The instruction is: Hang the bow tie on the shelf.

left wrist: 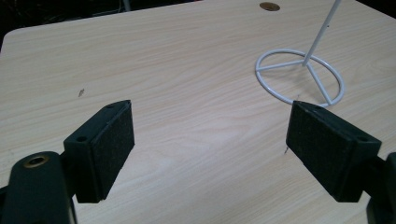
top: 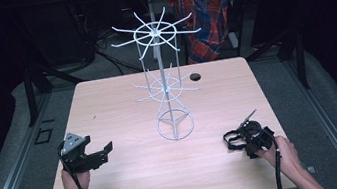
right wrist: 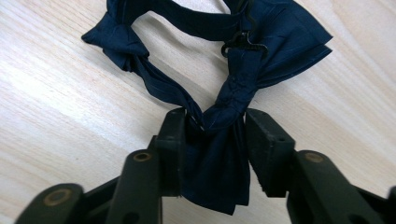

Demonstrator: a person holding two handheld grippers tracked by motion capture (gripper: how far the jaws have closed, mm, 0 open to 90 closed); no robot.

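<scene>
A dark navy bow tie point(right wrist: 261, 46) with its strap looped lies on the wooden table point(top: 134, 180) at the front right. My right gripper point(right wrist: 215, 126) is closed around one wing of it, and the bunched fabric fills the gap between both pads. In the high view the bow tie point(top: 236, 137) lies just left of the right gripper point(top: 248, 139), which a hand holds low over the table. My left gripper point(top: 104, 153) hovers at the front left, open wide. Between its pads point(left wrist: 116, 140) there is nothing but bare wood.
A tall white wire stand point(top: 166, 90) with two tiers of spoke-like hooks rises from mid-table; its ring base point(left wrist: 299, 77) sits ahead and right of the left gripper. A small round hole point(top: 195, 76) marks the table's far side. Plaid cloth point(top: 204, 8) hangs behind the table.
</scene>
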